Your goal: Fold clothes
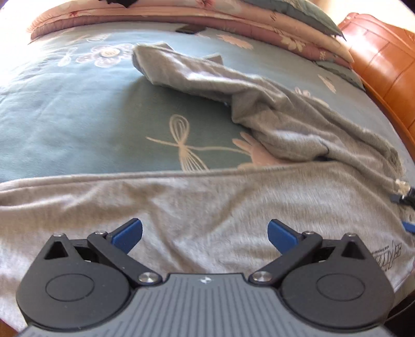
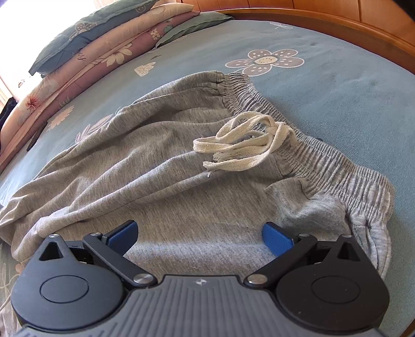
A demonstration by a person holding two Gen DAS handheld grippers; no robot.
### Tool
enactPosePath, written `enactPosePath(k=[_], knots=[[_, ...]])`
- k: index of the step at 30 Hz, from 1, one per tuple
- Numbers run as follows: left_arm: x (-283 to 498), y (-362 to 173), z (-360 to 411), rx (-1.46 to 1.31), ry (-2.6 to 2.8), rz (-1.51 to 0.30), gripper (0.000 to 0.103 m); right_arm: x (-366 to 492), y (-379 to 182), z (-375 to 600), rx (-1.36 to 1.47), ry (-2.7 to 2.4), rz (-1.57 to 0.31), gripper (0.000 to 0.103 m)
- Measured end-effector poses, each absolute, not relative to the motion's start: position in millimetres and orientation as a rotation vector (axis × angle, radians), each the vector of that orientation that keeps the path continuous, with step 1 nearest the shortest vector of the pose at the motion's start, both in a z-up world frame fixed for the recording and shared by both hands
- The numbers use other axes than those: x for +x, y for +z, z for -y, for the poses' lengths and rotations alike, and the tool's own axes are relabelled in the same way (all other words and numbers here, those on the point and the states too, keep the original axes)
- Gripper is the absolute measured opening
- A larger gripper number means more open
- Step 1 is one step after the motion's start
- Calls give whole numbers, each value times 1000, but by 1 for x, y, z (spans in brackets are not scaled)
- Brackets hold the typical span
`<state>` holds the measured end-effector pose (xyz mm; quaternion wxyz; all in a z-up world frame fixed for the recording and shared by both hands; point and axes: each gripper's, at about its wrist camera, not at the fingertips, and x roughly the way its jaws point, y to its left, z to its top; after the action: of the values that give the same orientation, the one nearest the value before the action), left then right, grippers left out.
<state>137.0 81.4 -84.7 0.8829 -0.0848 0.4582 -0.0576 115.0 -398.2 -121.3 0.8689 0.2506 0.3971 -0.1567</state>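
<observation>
Both hand-held grippers, left and right, hover wide apart, holding nothing, over grey sweatpants on the bed. Ahead of the right one lies the cream drawstring.

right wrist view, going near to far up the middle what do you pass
right gripper, open → grey sweatpants → cream drawstring → elastic waistband → blue flowered bedsheet → wooden bed frame

Grey sweatpants lying unfolded and rumpled on the bed; cream drawstring loose below the elastic waistband; far leg apparently twisted.
</observation>
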Motion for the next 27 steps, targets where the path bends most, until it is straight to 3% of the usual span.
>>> enactPosePath(k=[4,8,13,20,27], knots=[[149,-73,-133,-392,-95,-932,102,116,-122,394,491,-324,-837,103],[166,-102,-158,-530,-46,-989,102,118,-123,389,463,-331,-840,103],[181,-117,-182,-524,68,-973,102,122,-125,384,429,-343,-846,103],[162,-82,-204,-478,45,-955,102,126,-125,381,422,-346,-850,103],[135,-116,-221,-404,103,-1055,102,126,-125,379,424,-335,-853,103]])
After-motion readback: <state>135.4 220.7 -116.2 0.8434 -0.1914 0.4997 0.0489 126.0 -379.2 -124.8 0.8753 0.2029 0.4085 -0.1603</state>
